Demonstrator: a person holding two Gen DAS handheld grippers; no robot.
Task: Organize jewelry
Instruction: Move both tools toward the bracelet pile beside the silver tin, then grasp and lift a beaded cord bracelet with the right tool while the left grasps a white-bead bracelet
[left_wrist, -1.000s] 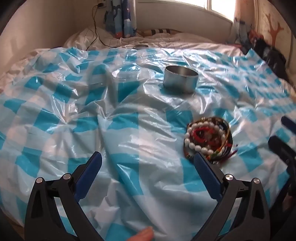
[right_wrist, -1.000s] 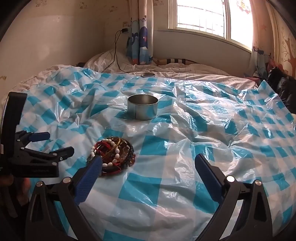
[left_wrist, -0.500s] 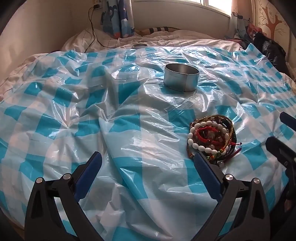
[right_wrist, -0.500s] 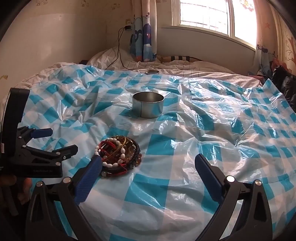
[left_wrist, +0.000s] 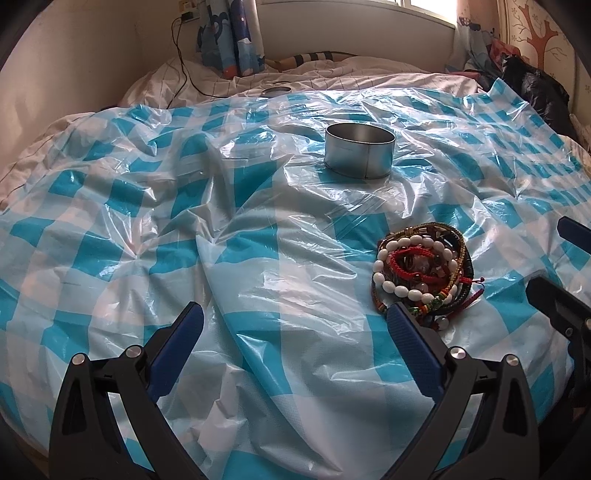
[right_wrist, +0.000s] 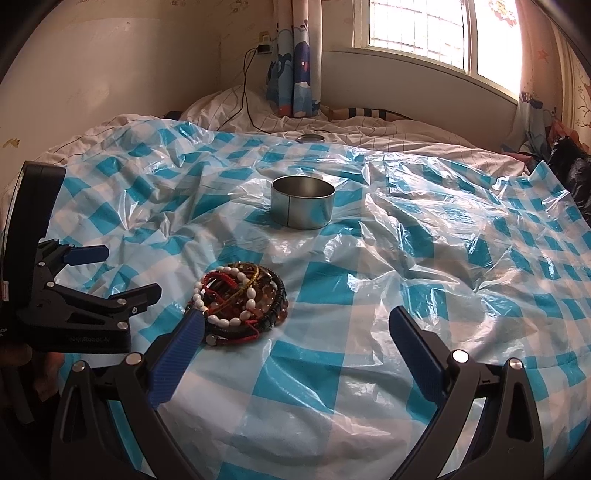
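Note:
A pile of bracelets (left_wrist: 424, 271), with white beads, red cord and dark bands, lies on the blue-checked plastic sheet (left_wrist: 258, 266). It also shows in the right wrist view (right_wrist: 240, 301). A round metal tin (left_wrist: 359, 150) stands open behind it, also in the right wrist view (right_wrist: 303, 202). My left gripper (left_wrist: 295, 330) is open and empty, its right finger just in front of the pile. My right gripper (right_wrist: 295, 332) is open and empty, its left finger at the pile's near edge. Each gripper shows in the other's view, the right one (left_wrist: 561, 280) and the left one (right_wrist: 110, 273).
The sheet covers a bed with wrinkled white bedding (right_wrist: 369, 125) behind. A tin lid (right_wrist: 310, 139) lies at the sheet's far edge. A charger cable (right_wrist: 245, 92) hangs from the wall. A black bag (left_wrist: 535, 88) sits at the right.
Both grippers have tilted up and drawn slightly closer to the pile. The bracelets and tin have not moved.

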